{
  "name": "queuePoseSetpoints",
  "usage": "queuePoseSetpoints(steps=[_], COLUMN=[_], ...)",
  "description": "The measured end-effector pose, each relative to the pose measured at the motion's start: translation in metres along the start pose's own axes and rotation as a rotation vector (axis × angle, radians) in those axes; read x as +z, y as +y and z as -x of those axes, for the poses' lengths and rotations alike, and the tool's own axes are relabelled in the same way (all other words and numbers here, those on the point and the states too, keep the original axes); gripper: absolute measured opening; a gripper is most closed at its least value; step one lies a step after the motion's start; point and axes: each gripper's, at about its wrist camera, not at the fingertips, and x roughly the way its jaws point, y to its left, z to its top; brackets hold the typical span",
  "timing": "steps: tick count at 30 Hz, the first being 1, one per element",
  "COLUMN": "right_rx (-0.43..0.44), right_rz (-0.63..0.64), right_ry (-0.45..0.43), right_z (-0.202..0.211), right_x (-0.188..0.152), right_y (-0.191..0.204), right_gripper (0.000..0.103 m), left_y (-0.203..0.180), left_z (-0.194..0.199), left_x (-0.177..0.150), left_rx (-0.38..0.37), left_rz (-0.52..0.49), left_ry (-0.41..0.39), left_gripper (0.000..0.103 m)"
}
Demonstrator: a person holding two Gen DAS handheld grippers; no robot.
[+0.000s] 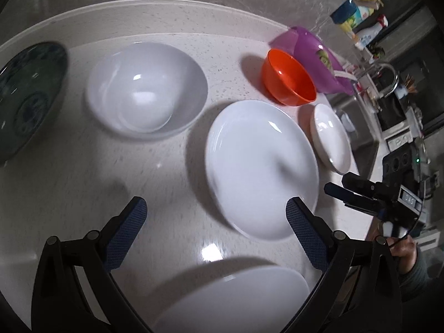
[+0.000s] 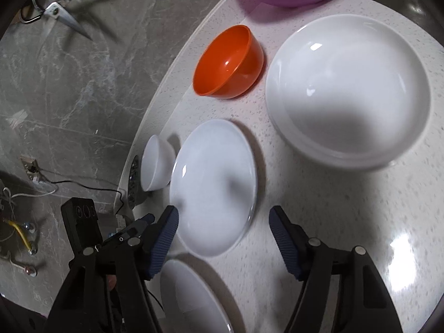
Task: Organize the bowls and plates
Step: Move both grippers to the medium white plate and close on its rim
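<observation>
Both claws, left claw and right claw, are hanging apart and empty over the desk; reaching seems underway, next needing one closing on the white plate rim.

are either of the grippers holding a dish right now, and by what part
Nothing is held. The left gripper and right gripper both hang open above the counter, with the white plate lying untouched below them.

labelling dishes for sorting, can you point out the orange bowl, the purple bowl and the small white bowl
orange bowl (image 2: 222, 63), right wrist view, inner wall
purple bowl (image 1: 319, 55), left wrist view, inside near the rim
small white bowl (image 2: 155, 163), right wrist view, outer side
</observation>
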Motion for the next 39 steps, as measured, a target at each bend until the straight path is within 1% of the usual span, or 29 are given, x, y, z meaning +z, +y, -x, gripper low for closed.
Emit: queuePoseSetpoints(steps=[2, 4, 6, 8, 11, 14, 17, 18, 19, 21, 22, 23, 24, 25, 27, 28, 29, 31, 33, 34, 35, 36, 39], right_rx=[-0.001, -0.002, -0.008, -0.015, -0.028, -0.035, -0.042, -0.044, -0.048, -0.051, -0.051, -0.052, -0.055, -0.058, -0.064, -0.065, -0.067, -0.072, -0.082, -0.089, -0.095, -0.102, -0.128], right_rz=[-0.019, -0.033, -0.036, -0.037, -0.04, -0.046, -0.042, -0.042, -0.041, -0.041, -0.042, -0.04, -0.036, -0.033, -0.028, -0.029, -0.029, -0.027, -0.027, -0.027, -0.03, -0.03, -0.004], right_ry=[0.003, 0.007, 0.009, 0.01, 0.012, 0.013, 0.018, 0.02, 0.021, 0.02, 0.02, 0.02, 0.02, 0.022, 0.03, 0.034, 0.036, 0.035, 0.033, 0.032, 0.032, 0.033, 0.035], right_z=[-0.005, -0.01, -0.014, -0.017, -0.021, -0.023, -0.026, -0.028, -0.029, -0.03, -0.031, -0.031, -0.031, -0.032, -0.033, -0.034, -0.035, -0.035, -0.035, -0.035, -0.035, -0.035, -0.035], right_x=[0.004, 0.006, 0.008, 0.008, 0.01, 0.012, 0.014, 0.015, 0.016, 0.017, 0.018, 0.018, 0.019, 0.018, 0.019, 0.02, 0.02, 0.021, 0.021, 0.022, 0.022, 0.022, 0.022], right_y=[-0.004, -0.006, -0.005, -0.006, -0.005, -0.007, -0.007, -0.006, -0.007, -0.008, -0.007, -0.007, -0.007, -0.007, -0.008, -0.008, -0.008, -0.008, -0.01, -0.01, -0.012, -0.012, -0.011], right_gripper=[0.068, 0.067, 0.066, 0.066, 0.065, 0.063, 0.06, 0.06, 0.059, 0.054, 0.054, 0.053, 0.052, 0.05, 0.045, 0.043, 0.039, 0.037, 0.029, 0.026, 0.021, 0.016, 0.011], left_y=[-0.001, -0.003, -0.003, -0.003, -0.002, -0.001, -0.003, -0.003, -0.003, -0.005, -0.007, -0.007, -0.008, -0.009, -0.011, -0.013, -0.014, -0.015, -0.014, -0.012, -0.011, -0.01, -0.007], left_z=[-0.011, -0.017, -0.023, -0.03, -0.037, -0.043, -0.048, -0.047, -0.049, -0.052, -0.054, -0.056, -0.058, -0.058, -0.061, -0.063, -0.062, -0.063, -0.063, -0.063, -0.062, -0.062, -0.061], left_x=[0.007, 0.012, 0.015, 0.017, 0.017, 0.017, 0.02, 0.019, 0.019, 0.02, 0.021, 0.021, 0.022, 0.022, 0.023, 0.023, 0.023, 0.023, 0.024, 0.023, 0.023, 0.023, 0.022], left_rx=[0.001, -0.001, -0.008, -0.013, -0.018, -0.023, -0.014, -0.014, -0.017, -0.01, -0.01, -0.014, -0.017, -0.013, -0.01, -0.005, 0.0, 0.004, 0.004, 0.005, 0.004, 0.012, 0.03], left_rz=[-0.011, -0.024, -0.033, -0.036, -0.034, -0.032, -0.036, -0.035, -0.037, -0.047, -0.051, -0.05, -0.05, -0.054, -0.061, -0.066, -0.071, -0.077, -0.072, -0.07, -0.068, -0.067, -0.067], left_ry=[0.015, 0.022, 0.029, 0.038, 0.041, 0.042, 0.041, 0.041, 0.043, 0.051, 0.054, 0.059, 0.061, 0.062, 0.072, 0.076, 0.076, 0.077, 0.076, 0.074, 0.072, 0.071, 0.067], left_gripper=[0.099, 0.096, 0.09, 0.086, 0.086, 0.08, 0.078, 0.073, 0.071, 0.069, 0.067, 0.059, 0.053, 0.05, 0.034, 0.032, 0.031, 0.031, 0.027, 0.026, 0.024, 0.019, 0.013])
